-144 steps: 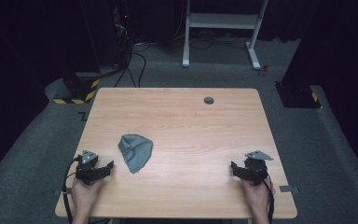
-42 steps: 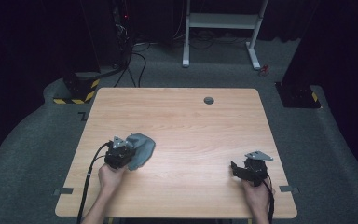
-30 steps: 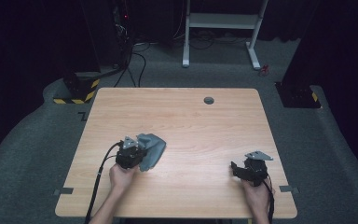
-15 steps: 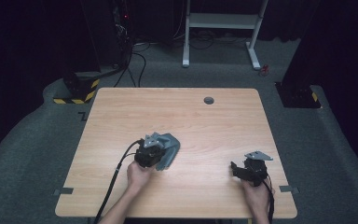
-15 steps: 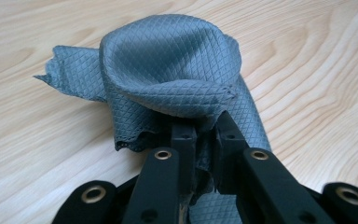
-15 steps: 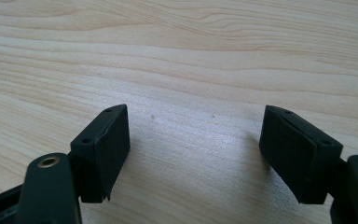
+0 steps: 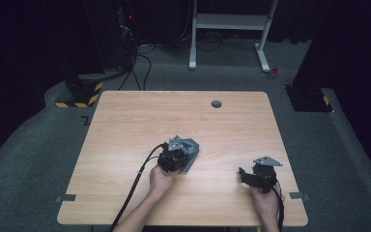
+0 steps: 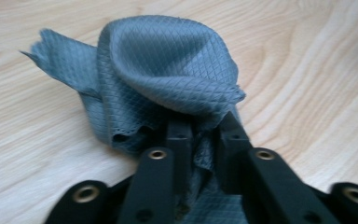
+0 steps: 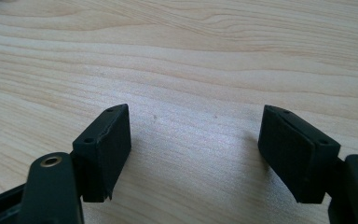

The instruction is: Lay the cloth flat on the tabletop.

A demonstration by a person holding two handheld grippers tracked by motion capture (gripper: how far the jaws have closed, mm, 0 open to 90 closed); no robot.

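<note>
I can read no words, numbers, labels or brand marks anywhere: not on the light wooden table [image 7: 125, 125], not on the grey diamond-weave cloth [image 8: 168, 70], not on my black grippers. The only sign-like marking is the yellow-and-black hazard striping [image 7: 77, 102] on the dark base at the upper left of the high view

cloth [image 7: 189, 151] on the table [image 7: 125, 125], just below frame centre in the high view. left gripper [image 7: 174, 157] touching its lower-left edge, jaws pinched on a fold [image 8: 205, 140]. right gripper [image 7: 256, 176] well apart at lower right of the frame, near the table's front edge, over bare wood [image 9: 196, 126]. small round grommet [image 7: 216, 104] at upper centre, near the far edge.
</note>
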